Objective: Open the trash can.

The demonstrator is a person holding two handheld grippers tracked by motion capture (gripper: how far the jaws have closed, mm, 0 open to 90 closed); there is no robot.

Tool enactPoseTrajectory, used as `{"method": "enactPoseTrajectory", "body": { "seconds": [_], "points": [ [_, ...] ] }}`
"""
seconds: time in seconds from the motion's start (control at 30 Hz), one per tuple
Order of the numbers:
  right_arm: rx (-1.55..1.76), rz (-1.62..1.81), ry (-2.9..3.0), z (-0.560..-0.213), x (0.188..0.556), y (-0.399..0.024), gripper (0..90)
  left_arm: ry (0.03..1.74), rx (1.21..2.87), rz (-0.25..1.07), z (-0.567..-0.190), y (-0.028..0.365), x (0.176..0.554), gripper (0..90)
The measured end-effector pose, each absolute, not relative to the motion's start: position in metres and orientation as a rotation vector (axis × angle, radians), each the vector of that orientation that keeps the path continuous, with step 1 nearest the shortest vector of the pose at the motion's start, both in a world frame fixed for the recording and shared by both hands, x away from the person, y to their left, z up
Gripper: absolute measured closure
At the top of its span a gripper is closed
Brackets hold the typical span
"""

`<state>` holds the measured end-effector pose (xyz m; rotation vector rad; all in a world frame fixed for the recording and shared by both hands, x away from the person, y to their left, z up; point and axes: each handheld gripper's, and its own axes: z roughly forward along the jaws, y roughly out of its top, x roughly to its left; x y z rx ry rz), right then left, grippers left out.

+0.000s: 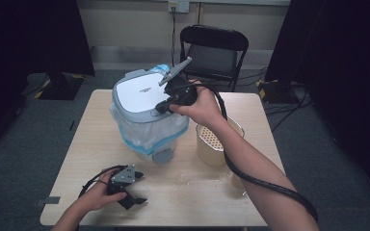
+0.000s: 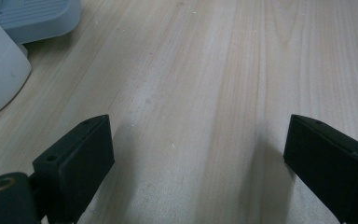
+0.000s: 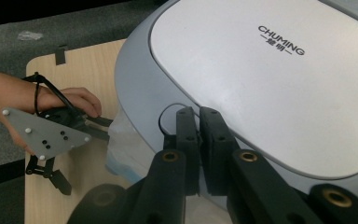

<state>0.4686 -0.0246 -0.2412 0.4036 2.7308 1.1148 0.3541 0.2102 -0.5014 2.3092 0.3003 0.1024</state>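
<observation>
Right hand-held gripper [image 3: 199,114] has its two black jaws pressed together, with nothing between them, and their tips rest on the grey rim of the bin lid [image 3: 261,84], at the small round mark by the edge of the lid's white panel. Seen from the high view, this right hand-held gripper [image 1: 160,109] reaches in over the near right side of the lid, with the person's hand [image 1: 200,103] around its body and its black cable looping back along the forearm.

Under the lid stands the bin [image 1: 148,113], lined with a clear bag [image 1: 144,134] with a blue edge that hangs over its sides, and a grey foot pedal [image 1: 163,155] juts out at its base. It sits toward the far left of the bench [image 1: 192,192].

Just right of the bin stands a cream pail [image 1: 212,144], partly behind the right forearm.

Well apart from the bin, at the near left of the bench, the left hand-held gripper [image 1: 137,190] lies low over the wood in the person's other hand. Its jaws are spread wide with only bare bench between them [image 2: 200,149], and the bin's white base and pedal show at the upper left of the left gripper view.

A black folding chair [image 1: 214,50] stands on the floor beyond the bin.
</observation>
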Motion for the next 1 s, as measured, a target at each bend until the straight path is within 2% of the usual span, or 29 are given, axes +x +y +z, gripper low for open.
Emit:
{"method": "enactPoseTrajectory", "body": {
  "seconds": [0.37, 0.4, 0.47, 0.5, 0.6, 0.63, 0.73, 0.77, 0.8, 1.0],
  "points": [
    [0.416, 1.131, 2.746, -0.244, 0.47, -0.028, 89.6, 0.299, 2.31, 0.103, -0.501, 0.21, 0.354, 7.5],
    [0.403, 1.133, 2.742, -0.242, 0.469, -0.029, 79.5, 0.301, 2.309, 0.105, -0.501, 0.21, 0.354, 7.0],
    [0.415, 1.151, 2.725, -0.243, 0.467, -0.031, 68.2, 0.296, 2.305, 0.109, -0.502, 0.21, 0.354, 6.8],
    [0.415, 1.151, 2.725, -0.243, 0.467, -0.031, 68.2, 0.296, 2.305, 0.109, -0.502, 0.21, 0.354, 6.8],
    [0.476, 1.222, 2.705, -0.244, 0.465, -0.043, 49.0, 0.296, 2.306, 0.108, -0.502, 0.21, 0.354, 6.6],
    [0.476, 1.222, 2.705, -0.244, 0.465, -0.043, 49.0, 0.296, 2.306, 0.108, -0.502, 0.21, 0.354, 6.5],
    [0.525, 1.249, 2.678, -0.241, 0.464, -0.059, 35.5, 0.295, 2.307, 0.108, -0.502, 0.21, 0.354, 6.5],
    [0.525, 1.249, 2.678, -0.241, 0.464, -0.059, 35.5, 0.295, 2.307, 0.108, -0.502, 0.21, 0.354, 6.6],
    [0.539, 1.254, 2.654, -0.239, 0.462, -0.068, 30.5, 0.292, 2.308, 0.109, -0.502, 0.21, 0.354, 6.5],
    [0.542, 1.27, 2.615, -0.239, 0.457, -0.086, 25.6, 0.292, 2.308, 0.11, -0.502, 0.21, 0.354, 6.6]
  ]
}}
